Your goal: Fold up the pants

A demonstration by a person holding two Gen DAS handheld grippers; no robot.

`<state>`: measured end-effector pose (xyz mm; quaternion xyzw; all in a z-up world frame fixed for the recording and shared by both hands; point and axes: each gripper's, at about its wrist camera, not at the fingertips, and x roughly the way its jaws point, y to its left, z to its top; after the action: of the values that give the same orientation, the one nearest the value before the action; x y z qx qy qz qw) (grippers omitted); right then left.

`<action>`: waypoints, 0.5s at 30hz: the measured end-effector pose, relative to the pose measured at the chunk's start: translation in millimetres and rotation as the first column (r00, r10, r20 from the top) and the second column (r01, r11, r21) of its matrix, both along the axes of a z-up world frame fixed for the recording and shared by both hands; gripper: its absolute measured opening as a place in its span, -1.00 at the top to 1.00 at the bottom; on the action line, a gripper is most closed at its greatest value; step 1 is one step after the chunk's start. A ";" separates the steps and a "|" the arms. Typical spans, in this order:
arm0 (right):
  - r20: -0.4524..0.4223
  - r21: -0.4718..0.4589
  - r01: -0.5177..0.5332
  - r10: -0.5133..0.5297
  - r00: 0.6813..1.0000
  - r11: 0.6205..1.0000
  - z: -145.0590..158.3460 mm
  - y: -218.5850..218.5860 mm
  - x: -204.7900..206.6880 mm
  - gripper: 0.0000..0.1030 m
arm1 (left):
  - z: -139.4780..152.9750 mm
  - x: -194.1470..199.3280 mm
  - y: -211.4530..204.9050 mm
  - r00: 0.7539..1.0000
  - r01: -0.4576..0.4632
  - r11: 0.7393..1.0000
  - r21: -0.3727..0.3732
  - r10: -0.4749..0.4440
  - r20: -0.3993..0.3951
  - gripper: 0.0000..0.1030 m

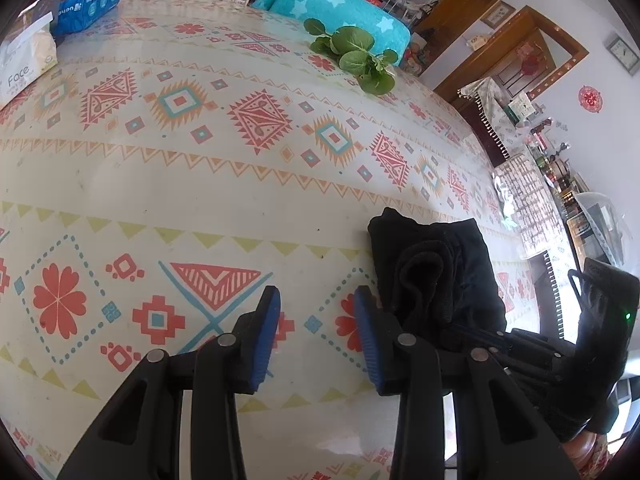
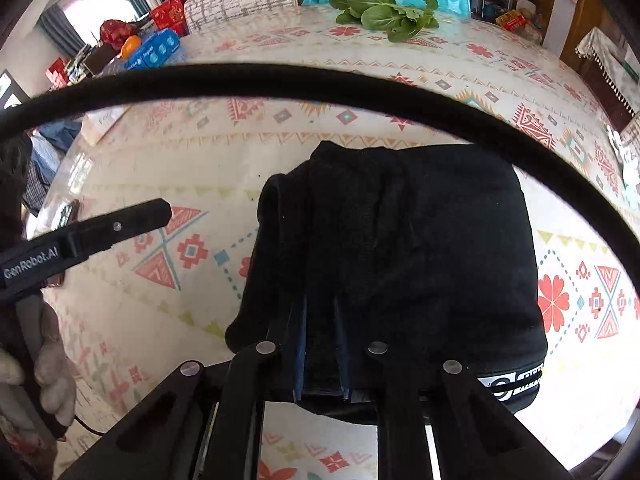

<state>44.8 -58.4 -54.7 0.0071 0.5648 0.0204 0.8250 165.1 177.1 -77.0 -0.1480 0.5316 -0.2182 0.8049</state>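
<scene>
The black pants (image 2: 400, 248) lie folded in a thick bundle on the patterned tablecloth (image 1: 200, 184), near its front edge; the right gripper (image 2: 322, 344) is clamped on the bundle's near edge, cloth draped over its fingers; the left gripper (image 1: 316, 320) stands just beside the pants, jaws apart and holding nothing; a black cable (image 2: 280, 80) arcs across the right wrist view, above the pants; leafy greens (image 1: 356, 56) lie well beyond the pants at the far edge; tissue packs (image 1: 24, 64) sit far off from them.
</scene>
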 end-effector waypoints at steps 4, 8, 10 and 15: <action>0.045 0.091 0.009 -0.013 0.999 0.996 23.0 -4.7 -4.1 0.82 | -1.7 1.4 7.0 1.000 -0.016 1.000 -0.017 0.016 -0.009 0.30; 0.058 0.196 -0.020 0.009 0.998 0.980 36.4 3.4 1.2 0.97 | -4.3 1.4 11.3 1.000 -0.024 0.999 -0.022 0.023 -0.017 0.30; 0.032 0.256 -0.021 0.013 0.999 0.966 31.7 11.1 7.7 0.97 | -5.4 1.4 11.8 1.000 -0.025 1.000 -0.018 0.024 -0.020 0.30; 0.038 0.188 -0.010 0.003 0.999 0.982 22.3 19.9 11.2 0.95 | -4.3 -3.5 16.9 1.000 -0.028 1.000 -0.009 0.028 -0.014 0.27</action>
<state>55.9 -38.6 -32.4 0.0826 0.5450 0.0765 0.8309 161.6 194.1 -81.3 -0.1607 0.5340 -0.2085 0.8035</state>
